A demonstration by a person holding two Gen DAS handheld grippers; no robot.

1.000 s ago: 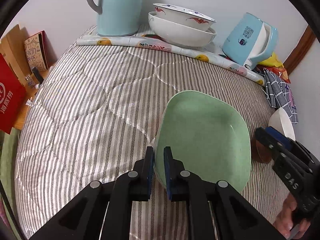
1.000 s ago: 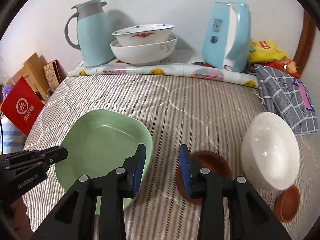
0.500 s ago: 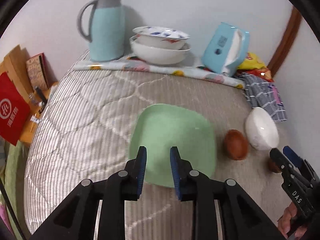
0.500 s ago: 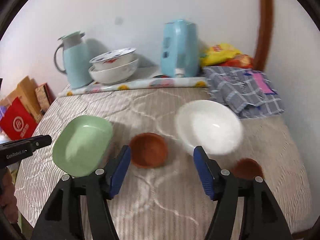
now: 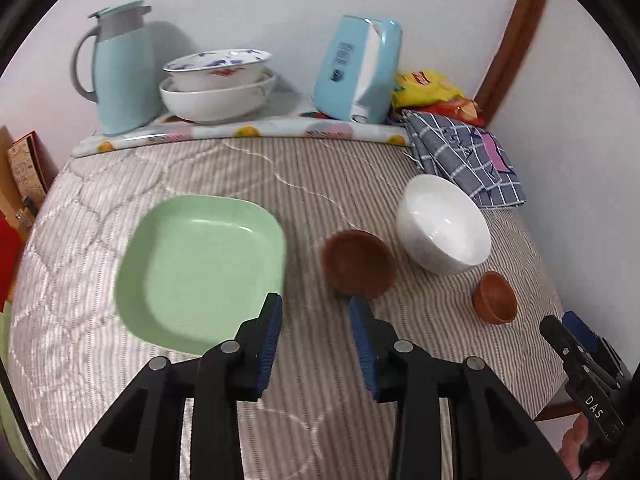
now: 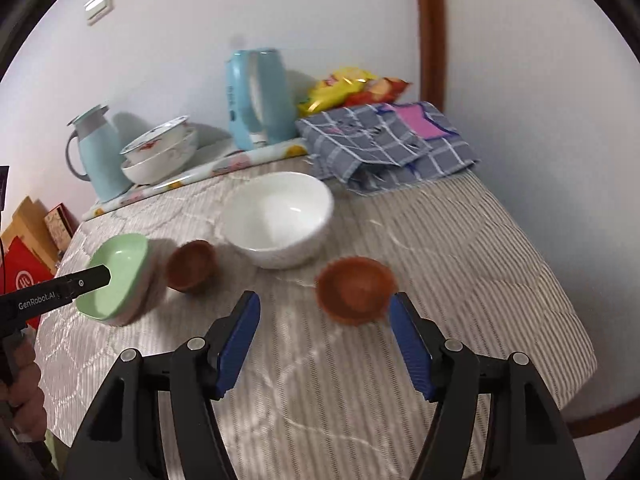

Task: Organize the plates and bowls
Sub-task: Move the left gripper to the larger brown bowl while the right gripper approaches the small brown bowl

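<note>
A green square plate (image 5: 200,268) (image 6: 116,276) lies flat on the striped quilt at the left. To its right stand a brown bowl (image 5: 358,262) (image 6: 190,266), a white bowl (image 5: 442,224) (image 6: 278,218) and a smaller brown bowl (image 5: 494,296) (image 6: 354,290). My left gripper (image 5: 316,312) hovers near the plate's right corner; its jaws are opening and hold nothing. My right gripper (image 6: 324,316) is open, and the smaller brown bowl sits just beyond its fingertips, untouched. Each gripper also shows at the other view's edge: the left gripper (image 6: 80,280), the right gripper (image 5: 576,344).
Two stacked patterned bowls (image 5: 218,84) sit on a fruit-print mat at the back, between a light blue thermos jug (image 5: 120,68) and a light blue box (image 5: 360,68). Snack bags (image 6: 352,88) and a checked cloth (image 6: 384,140) lie at the back right. The quilt's edge (image 6: 560,392) drops off at the right.
My left gripper has let go of the green plate's rim, drawn back and widened. My right gripper has opened wide and swung right, from beside the plate to the smaller brown bowl.
</note>
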